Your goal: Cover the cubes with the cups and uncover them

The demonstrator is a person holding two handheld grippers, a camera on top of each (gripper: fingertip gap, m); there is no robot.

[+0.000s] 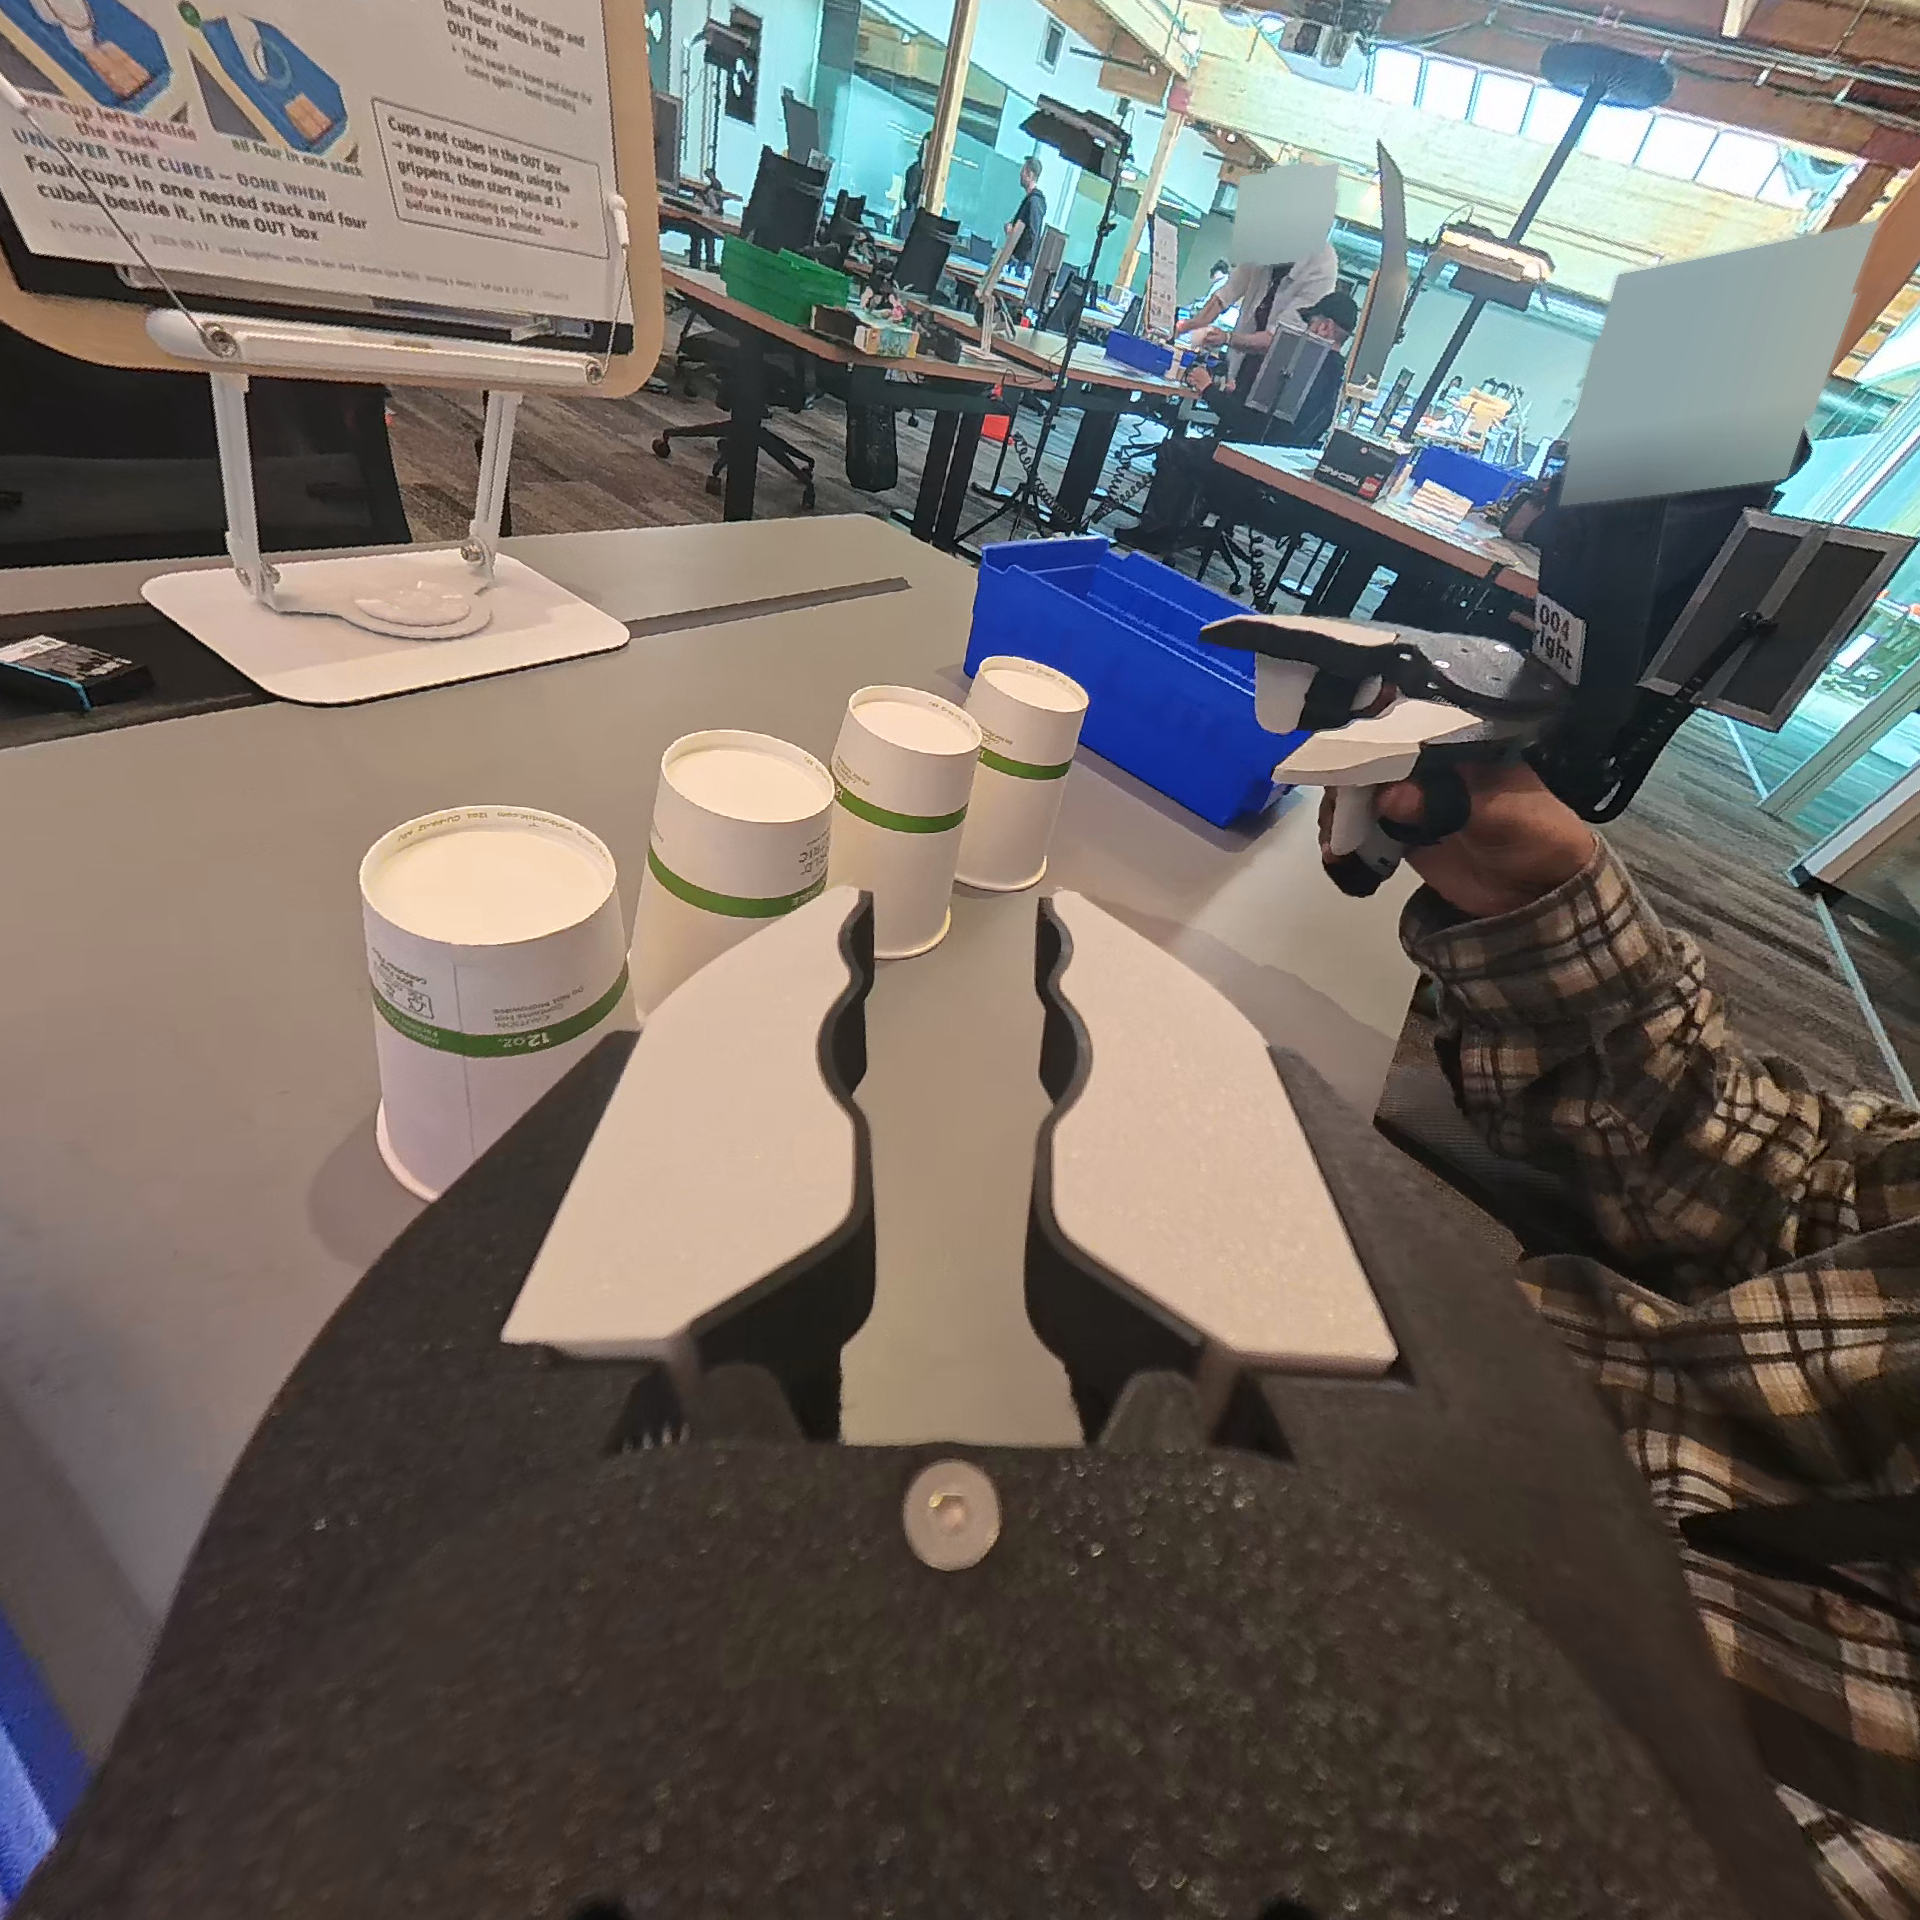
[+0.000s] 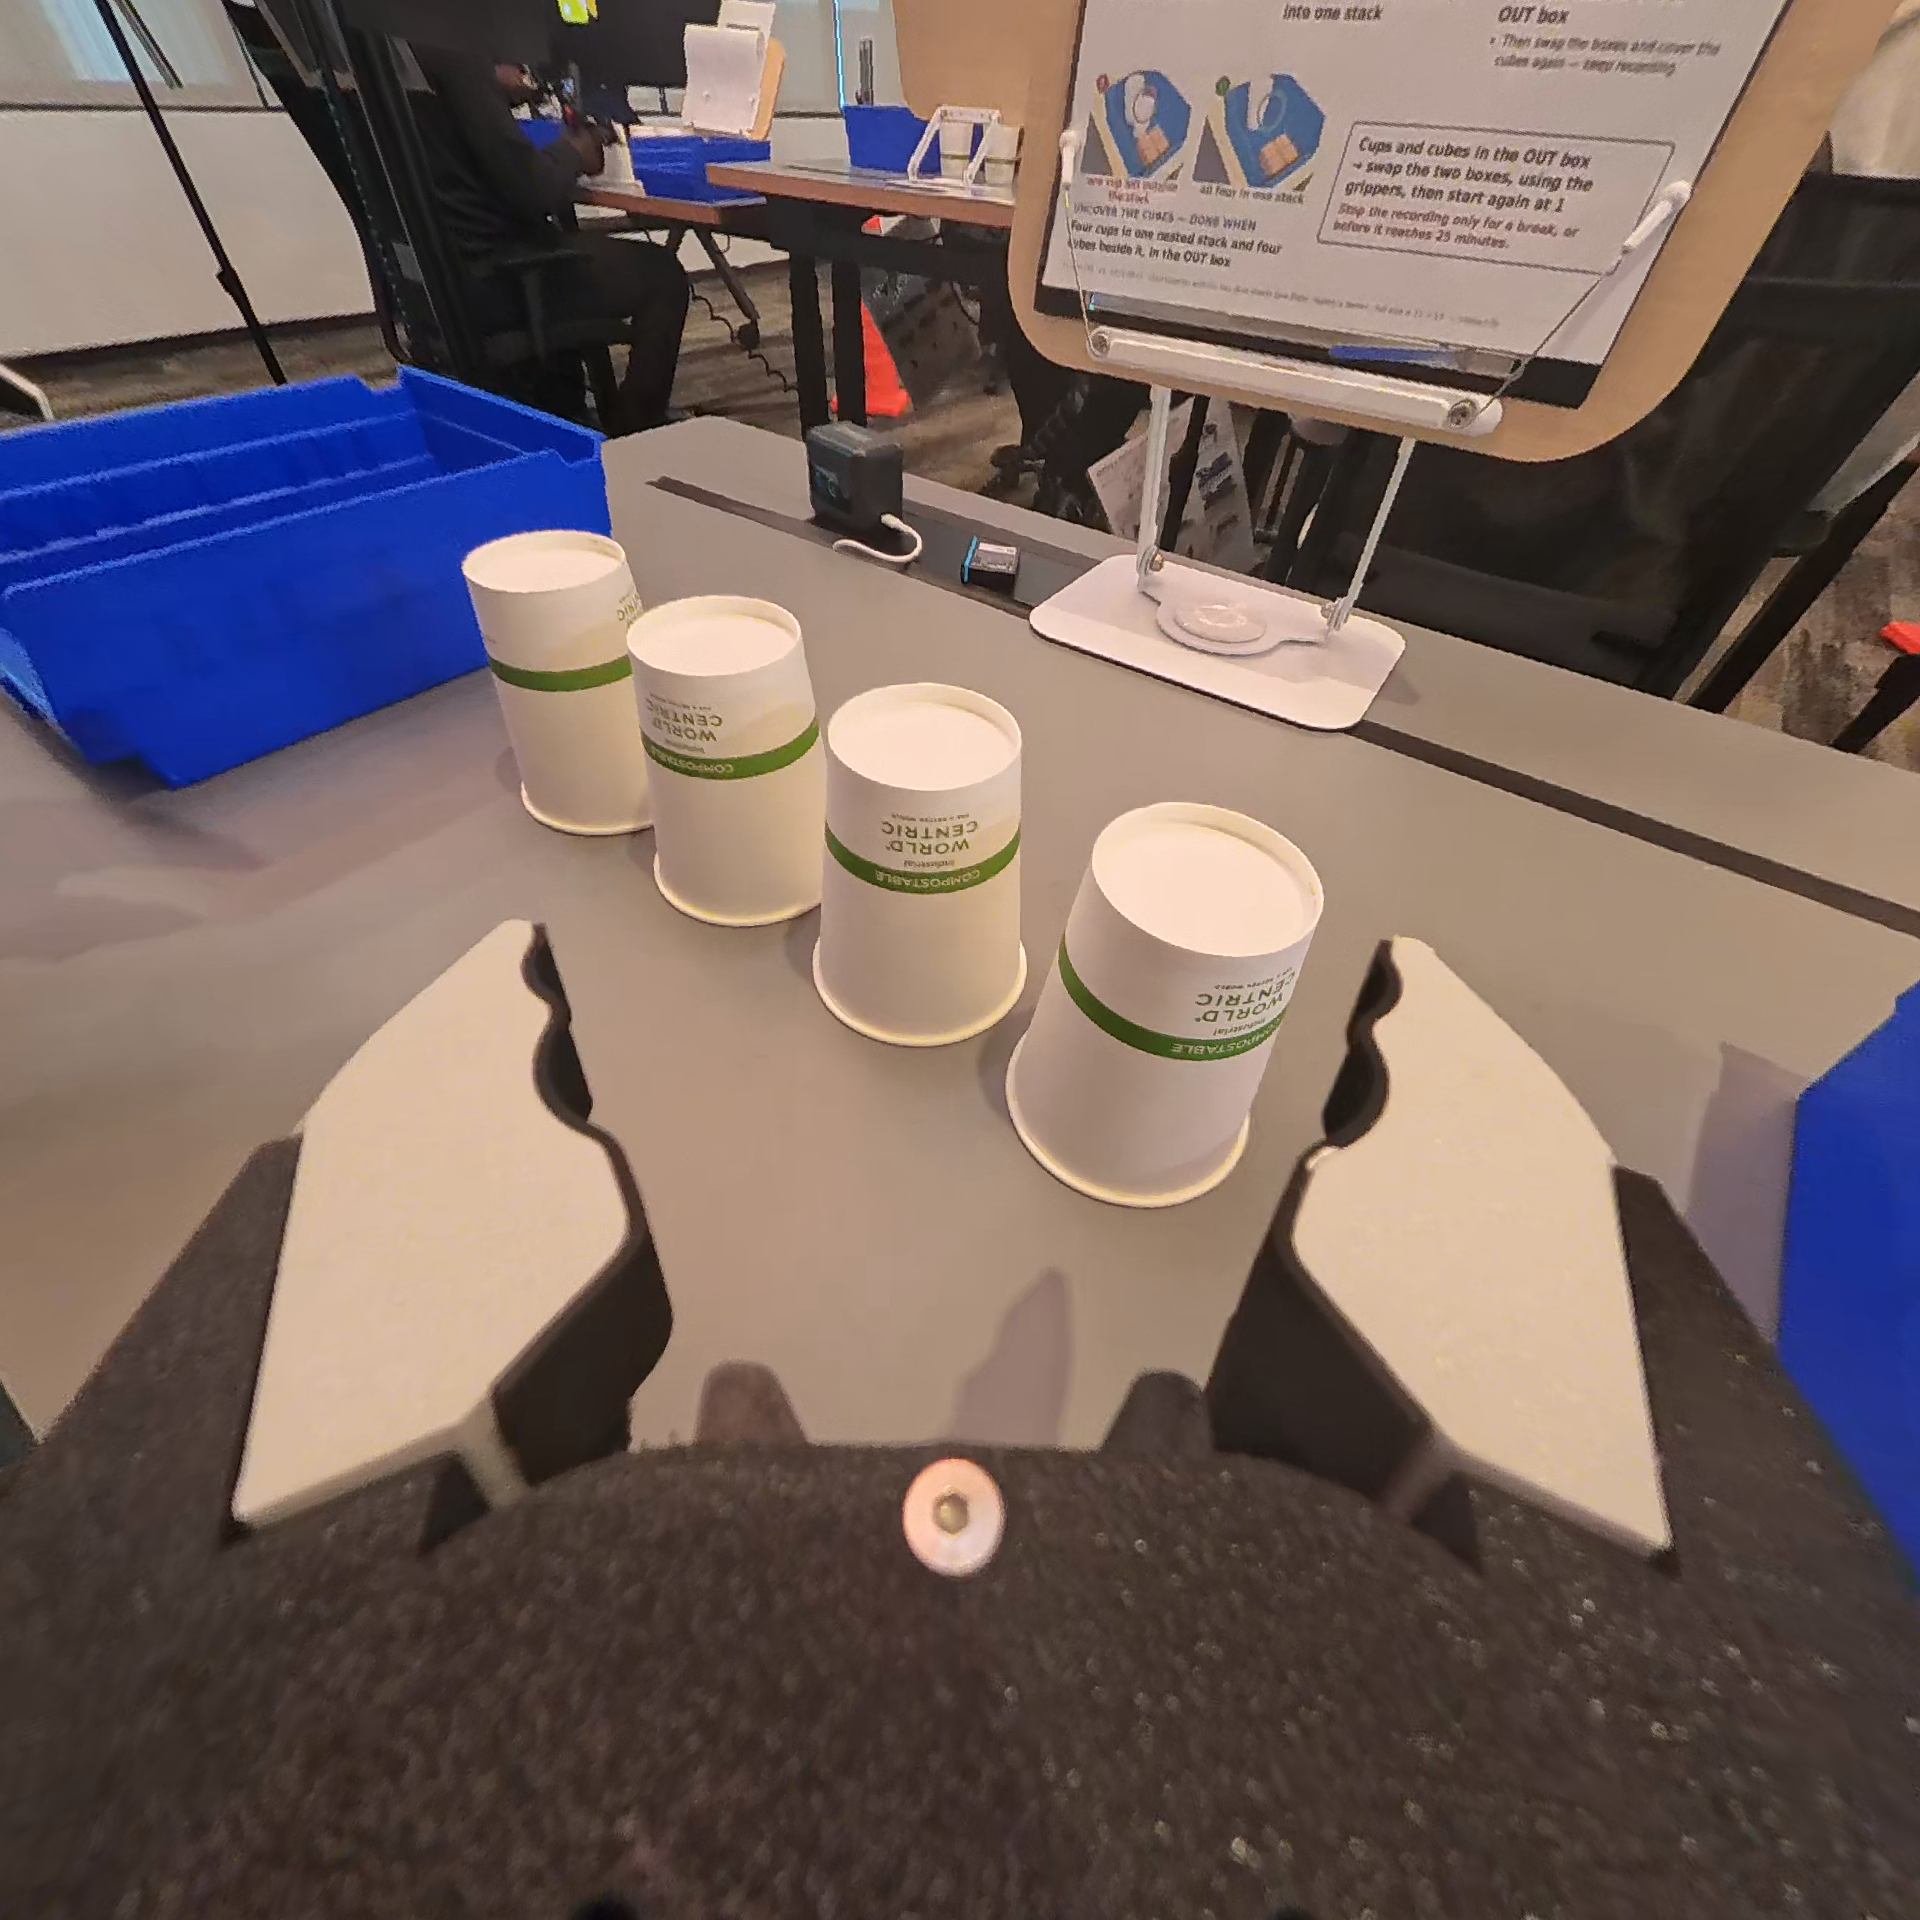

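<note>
Right gripper [image 2: 956, 1039]: jaws spread wide, holding nothing, hovering low over the grey table [image 2: 1558, 790]. Just beyond its right finger stands the nearest cup [image 2: 1164, 1008], upside down, rim flat on the table.

From that cup, three more inverted cups [image 2: 920, 873] run in a line away toward the blue bin [image 2: 260, 582]; the far two look to touch.

Left gripper [image 1: 951, 935]: jaws at a narrow gap, empty, pointing along the row from the nearest cup's side.

Cubes: none visible; presumably under the cups, cannot confirm.

Handling, judged: thin paper, very light, easily dented, smooth and tapered. Grip the wall gently near the closed top, around the green band, then lift straight up. A hard squeeze would crush it; a sideways nudge could knock the neighbour.
</note>
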